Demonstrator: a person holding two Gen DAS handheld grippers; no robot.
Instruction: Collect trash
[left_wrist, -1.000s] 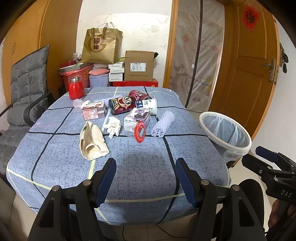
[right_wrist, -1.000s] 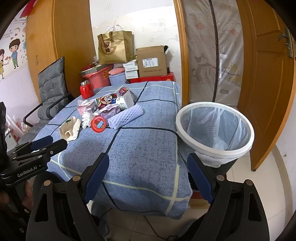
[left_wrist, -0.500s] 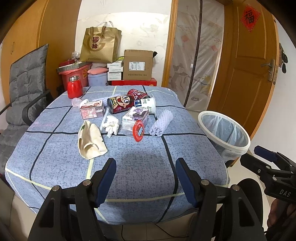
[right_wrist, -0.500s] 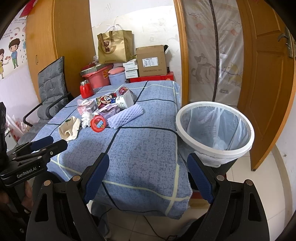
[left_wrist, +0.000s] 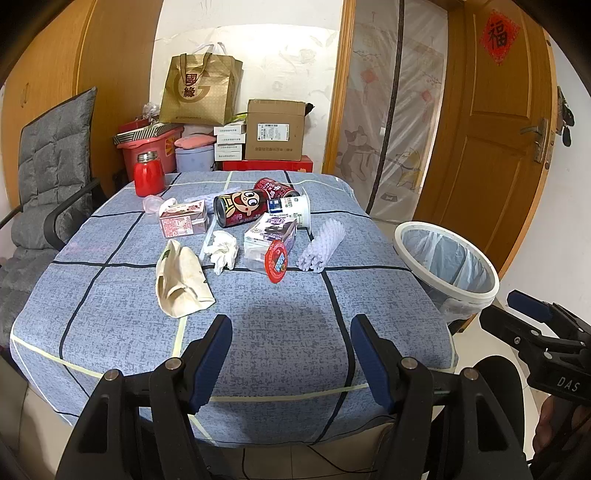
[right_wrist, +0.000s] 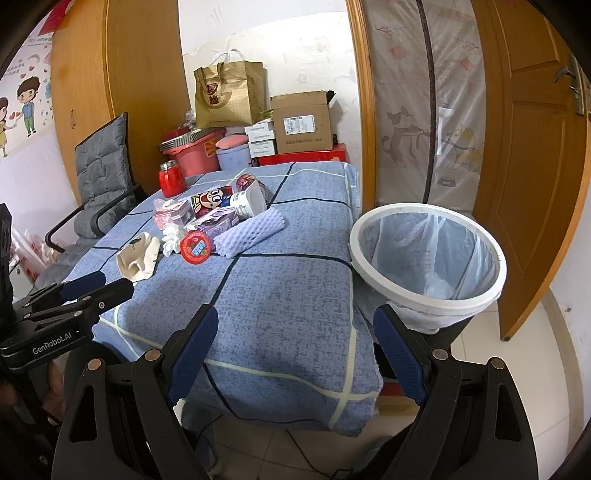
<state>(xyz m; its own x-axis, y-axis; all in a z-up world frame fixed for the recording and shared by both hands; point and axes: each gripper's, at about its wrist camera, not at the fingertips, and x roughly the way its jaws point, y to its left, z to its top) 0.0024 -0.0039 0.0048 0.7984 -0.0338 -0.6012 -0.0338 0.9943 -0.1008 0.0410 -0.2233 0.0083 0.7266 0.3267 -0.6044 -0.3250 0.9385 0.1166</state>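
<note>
Both pairs of blue-padded fingers stand spread wide and hold nothing: the left gripper (left_wrist: 291, 345) hangs over the near edge of a table draped in a blue checked cloth (left_wrist: 266, 325), while the right gripper (right_wrist: 295, 341) hangs at the table's near right corner, touching neither cloth nor bin. Well beyond the left fingers lies the trash, clustered mid-table: a crumpled beige paper bag (left_wrist: 181, 280) nearest, a white tissue wad (left_wrist: 222, 251) beside it, a red-lidded clear cup (left_wrist: 276, 260) on its side, a purple carton (left_wrist: 270, 229), a white foam sleeve (left_wrist: 322, 245), a pink carton (left_wrist: 183, 223), a cartoon-printed can (left_wrist: 242, 209) and a white tub (left_wrist: 291, 210). A white-rimmed bin (right_wrist: 428, 291) lined with a clear bag stands just beside the table's right edge, close to the right gripper. A red flask (left_wrist: 149, 178) stands upright at the far left corner.
</note>
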